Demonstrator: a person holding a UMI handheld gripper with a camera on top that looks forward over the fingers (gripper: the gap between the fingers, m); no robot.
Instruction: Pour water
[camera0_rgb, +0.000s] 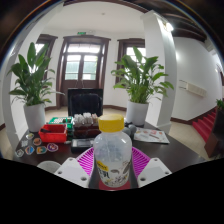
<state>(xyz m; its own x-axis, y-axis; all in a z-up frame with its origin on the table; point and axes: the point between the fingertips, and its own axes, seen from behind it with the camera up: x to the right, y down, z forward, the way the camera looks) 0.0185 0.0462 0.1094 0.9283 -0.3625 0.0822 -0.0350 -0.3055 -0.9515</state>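
A clear plastic bottle with a yellow cap and a printed label stands upright between my fingers, above the dark table. My gripper is shut on the bottle: both magenta pads press on its sides at label height. The bottle's base is hidden below the fingers. A white cup's rim shows just left of my left finger.
Two potted plants in white pots stand on the table, one at the left, one at the right. A red box, small round items and papers lie on the table. A dark chair stands behind.
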